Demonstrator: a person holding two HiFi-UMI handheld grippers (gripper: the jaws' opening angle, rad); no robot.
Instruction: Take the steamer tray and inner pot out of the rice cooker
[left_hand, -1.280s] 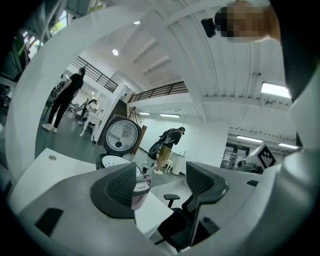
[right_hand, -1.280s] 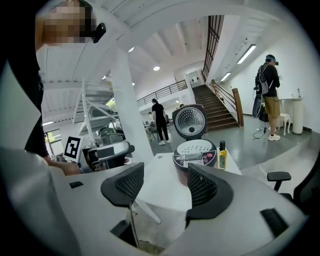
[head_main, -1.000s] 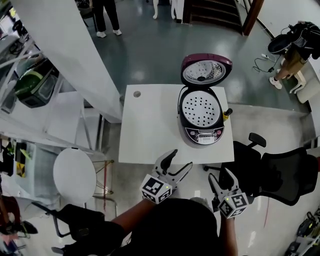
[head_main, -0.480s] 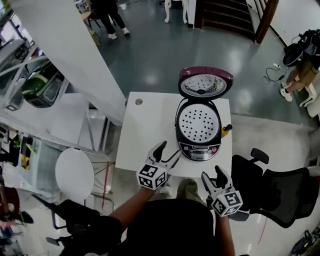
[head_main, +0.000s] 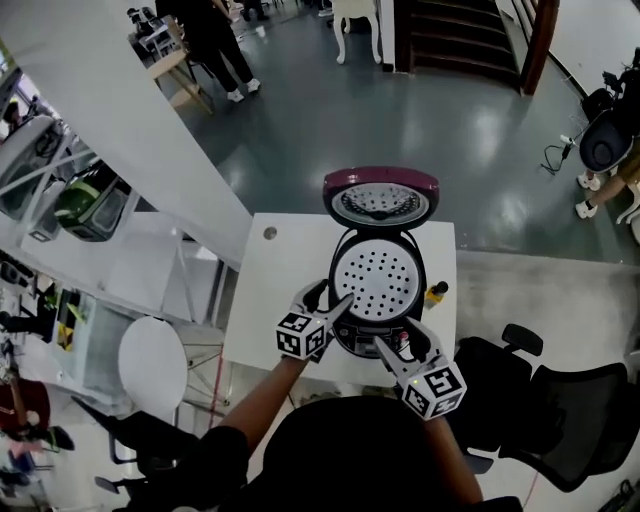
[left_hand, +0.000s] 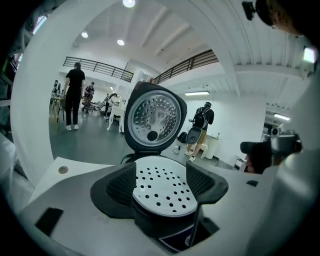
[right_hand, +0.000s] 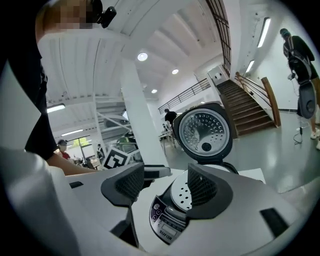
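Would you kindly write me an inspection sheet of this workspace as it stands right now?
Surface: white table, round hole near its far left corner.
Job's things: rice cooker, lid up; steamer tray seated inside; inner pot not visible beneath it.
Clutter: small yellow-and-black object right of the cooker.
Grippers: left gripper open, empty, at the cooker's front-left rim; right gripper open, empty, over the front panel.
Cables: one on the floor, away from the table; nothing seen on the table.
Surroundings: office chairs, round white side table, stairs, a standing person.
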